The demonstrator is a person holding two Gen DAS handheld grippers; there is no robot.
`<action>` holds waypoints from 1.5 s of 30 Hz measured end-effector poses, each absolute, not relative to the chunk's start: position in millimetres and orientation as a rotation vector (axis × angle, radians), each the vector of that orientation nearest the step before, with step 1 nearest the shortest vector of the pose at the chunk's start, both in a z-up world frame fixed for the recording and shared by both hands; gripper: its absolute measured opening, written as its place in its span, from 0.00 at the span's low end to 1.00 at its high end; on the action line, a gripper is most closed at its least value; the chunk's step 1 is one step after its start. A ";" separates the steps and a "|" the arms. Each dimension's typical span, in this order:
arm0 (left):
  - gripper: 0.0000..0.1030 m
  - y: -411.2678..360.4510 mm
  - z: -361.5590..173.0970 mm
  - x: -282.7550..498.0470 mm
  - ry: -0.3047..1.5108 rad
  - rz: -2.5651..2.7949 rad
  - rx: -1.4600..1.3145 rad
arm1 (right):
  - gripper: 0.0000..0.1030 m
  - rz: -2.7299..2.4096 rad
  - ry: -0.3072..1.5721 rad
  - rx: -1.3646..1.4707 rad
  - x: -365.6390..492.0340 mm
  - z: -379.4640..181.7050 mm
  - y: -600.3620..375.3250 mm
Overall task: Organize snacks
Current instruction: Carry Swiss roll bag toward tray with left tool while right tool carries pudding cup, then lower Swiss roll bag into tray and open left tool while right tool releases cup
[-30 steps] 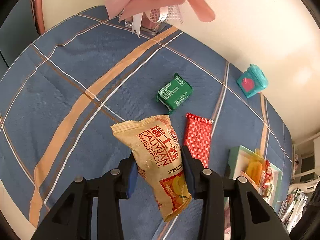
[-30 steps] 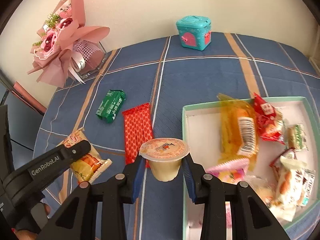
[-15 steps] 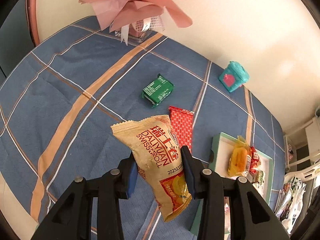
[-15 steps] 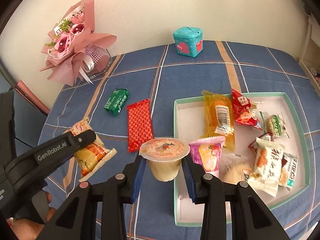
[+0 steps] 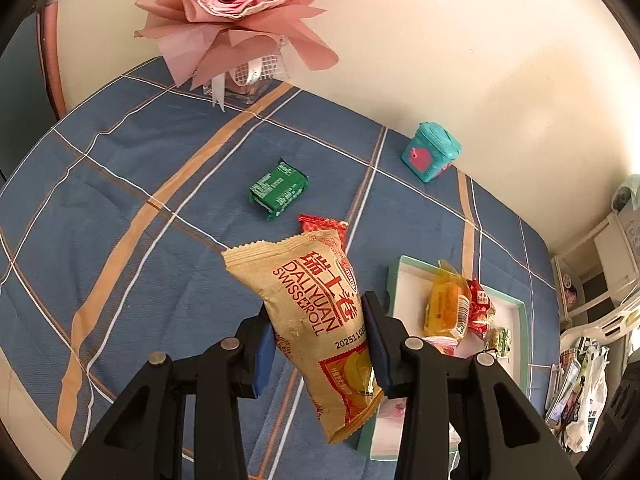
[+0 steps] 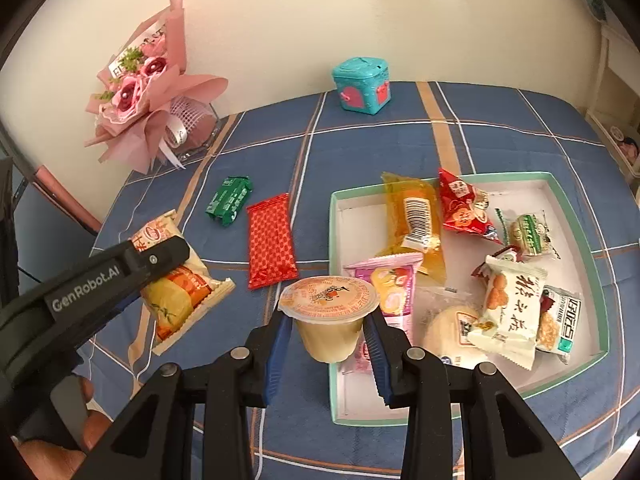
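Clearly both tongs are loaded for the tray. Left wrist view: left tongs (image 5: pixel 320 344) clamped on the waist of a tan swiss roll packet (image 5: pixel 316 320), which sticks out ahead of the pads and hangs clear above the blue plaid counter (image 5: pixel 120 184); probably held mid-body so it won't flop. Tray (image 5: pixel 516 304) lies below, to the right. Green packet (image 5: pixel 279 189) and red wrapper (image 5: pixel 324 224) lie loose farther off. Right wrist view: right tongs (image 6: pixel 329 340) pinched on a jelly cup (image 6: pixel 329 316) under its rim, kept upright, over the tray's (image 6: pixel 576 216) near-left edge. Left tongs (image 6: pixel 160 256) well left of it.
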State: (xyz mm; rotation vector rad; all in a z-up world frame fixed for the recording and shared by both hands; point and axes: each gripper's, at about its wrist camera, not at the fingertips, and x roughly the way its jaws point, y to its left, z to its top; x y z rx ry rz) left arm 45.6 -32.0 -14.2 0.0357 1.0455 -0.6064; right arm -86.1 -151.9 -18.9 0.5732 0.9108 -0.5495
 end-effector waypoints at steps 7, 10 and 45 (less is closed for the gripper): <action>0.41 -49.4 -15.3 29.7 1.039 -0.629 0.075 | 0.38 -0.579 0.903 0.608 -100.0 -19.7 -170.5; 0.41 -58.5 -16.6 20.5 1.037 -0.648 0.099 | 0.38 -0.602 0.891 0.632 -109.3 -19.3 -181.1; 0.40 -184.5 -46.2 -67.6 1.019 -0.939 0.342 | 0.38 -0.890 0.818 0.879 -195.2 -60.1 -306.4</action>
